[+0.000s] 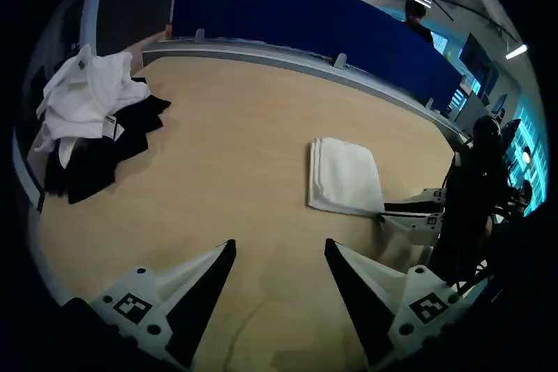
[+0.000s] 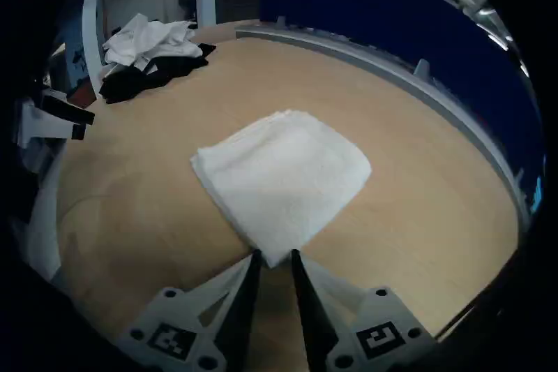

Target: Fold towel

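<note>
White towel (image 2: pixel 282 176): folded into a layered square and lying flat on the table, with one corner pointing at my right gripper.
Wood table (image 1: pixel 230 135): pale top, and the towel sits on its middle part.
Right gripper (image 2: pixel 275 255): low at the towel's near corner. The jaws are narrow and the tip of the corner lies between the fingertips. I cannot tell whether both pads actually press on it.
Left gripper (image 1: pixel 279 243): well apart from the towel, above the wood. The jaws are wide and hold nothing.
Clothes pile (image 1: pixel 91 114): white garments heaped over black ones, well apart from the towel, on the side away from my right gripper and close to the table's edge.
Blue partition (image 1: pixel 307 16): stands beyond the towel, along the table's far edge behind a grey rail.
</note>
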A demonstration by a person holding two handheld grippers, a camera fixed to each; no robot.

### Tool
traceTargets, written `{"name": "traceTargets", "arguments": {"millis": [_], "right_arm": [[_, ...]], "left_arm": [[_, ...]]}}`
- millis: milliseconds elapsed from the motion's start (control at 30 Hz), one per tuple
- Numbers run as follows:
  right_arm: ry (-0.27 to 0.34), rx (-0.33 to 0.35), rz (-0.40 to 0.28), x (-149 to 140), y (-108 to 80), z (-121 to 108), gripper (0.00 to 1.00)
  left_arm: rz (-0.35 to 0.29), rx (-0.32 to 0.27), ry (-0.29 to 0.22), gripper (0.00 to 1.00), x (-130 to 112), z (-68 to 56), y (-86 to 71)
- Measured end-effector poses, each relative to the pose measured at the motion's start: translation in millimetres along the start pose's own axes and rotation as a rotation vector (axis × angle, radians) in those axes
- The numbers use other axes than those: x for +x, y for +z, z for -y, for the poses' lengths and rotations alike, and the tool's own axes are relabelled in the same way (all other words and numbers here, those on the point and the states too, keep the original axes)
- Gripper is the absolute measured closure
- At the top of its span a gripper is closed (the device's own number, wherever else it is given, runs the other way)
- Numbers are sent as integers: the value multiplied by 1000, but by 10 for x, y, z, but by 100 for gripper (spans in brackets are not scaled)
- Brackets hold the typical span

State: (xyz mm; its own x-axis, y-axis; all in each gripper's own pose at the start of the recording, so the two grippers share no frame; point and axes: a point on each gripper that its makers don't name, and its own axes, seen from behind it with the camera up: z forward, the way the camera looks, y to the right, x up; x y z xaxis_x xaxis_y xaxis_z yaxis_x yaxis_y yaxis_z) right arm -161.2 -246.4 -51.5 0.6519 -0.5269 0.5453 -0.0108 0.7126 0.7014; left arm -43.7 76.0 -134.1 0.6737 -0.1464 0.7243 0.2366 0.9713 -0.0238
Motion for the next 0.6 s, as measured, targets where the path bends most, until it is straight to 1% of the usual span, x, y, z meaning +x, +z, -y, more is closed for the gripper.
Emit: {"name": "traceTargets", "arguments": {"millis": [133, 300, 500, 600], "right_arm": [[10, -2, 0, -6, 8, -8, 80], [27, -16, -8, 31, -2, -49, 92], [47, -8, -17, 60, -28, -82, 94], [46, -10, -27, 107, -63, -111, 94]], "left_arm": [[1, 1, 4, 6, -2, 1, 13], [1, 2, 4, 6, 6, 10, 18], [1, 2, 2, 6, -2, 20, 25], [1, 2, 4, 6, -2, 19, 22]]}}
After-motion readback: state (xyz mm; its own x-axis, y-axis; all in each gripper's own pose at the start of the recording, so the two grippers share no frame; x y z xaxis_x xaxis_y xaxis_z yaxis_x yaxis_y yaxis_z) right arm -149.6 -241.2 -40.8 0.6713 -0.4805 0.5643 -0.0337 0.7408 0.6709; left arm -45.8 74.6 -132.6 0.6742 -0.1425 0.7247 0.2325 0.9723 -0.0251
